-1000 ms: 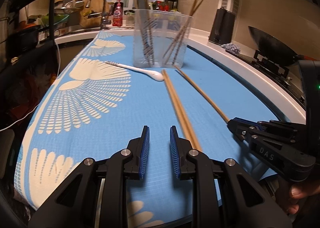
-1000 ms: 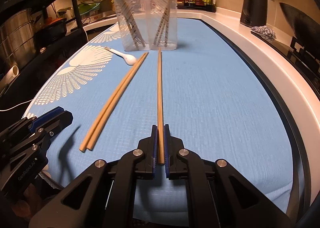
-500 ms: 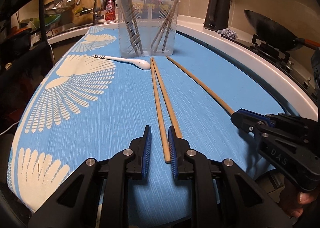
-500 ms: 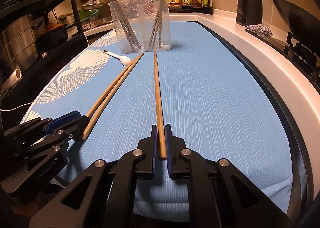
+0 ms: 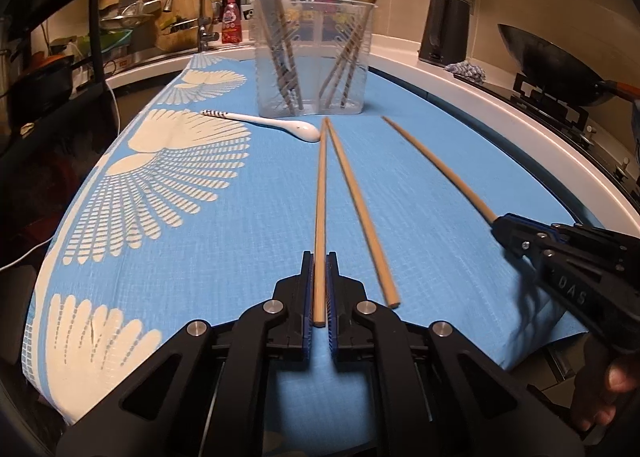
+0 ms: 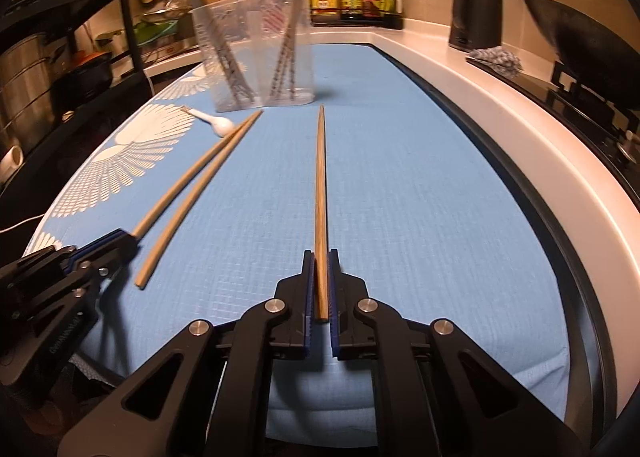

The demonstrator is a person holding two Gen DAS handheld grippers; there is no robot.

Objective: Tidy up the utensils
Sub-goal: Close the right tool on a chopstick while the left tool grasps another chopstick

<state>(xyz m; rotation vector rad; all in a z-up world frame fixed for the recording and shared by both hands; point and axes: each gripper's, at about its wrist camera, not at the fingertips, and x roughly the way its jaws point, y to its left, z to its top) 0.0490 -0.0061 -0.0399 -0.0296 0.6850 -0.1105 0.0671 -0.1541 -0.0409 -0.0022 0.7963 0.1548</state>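
Three loose wooden chopsticks lie on a blue cloth [image 5: 208,257] with cream fan prints, spread over a white counter [image 5: 532,129] in a kitchen. From the left wrist, the left gripper [image 5: 319,289] has just been closing and now pinches the near end of the left chopstick [image 5: 321,193]; its partner [image 5: 356,201] lies free just to the right, their far tips touching. At right, the right gripper [image 5: 500,225] clamps the third chopstick [image 5: 436,169]. One white spoon [image 5: 276,124] rests far left of the tips, before one clear holder [image 5: 314,57] with two compartments, sticks leaning in each. Open cloth lies left of the sticks; a wok [image 5: 552,69] sits past the right edge.

From the right wrist, the right gripper [image 6: 320,293] has its jaws pressed on its chopstick [image 6: 320,185], which points at the holder [image 6: 256,53]. Bare cloth [image 6: 420,197] stretches right to the counter rim [image 6: 520,145]. The left gripper [image 6: 130,239] grips one of the two sticks at left.
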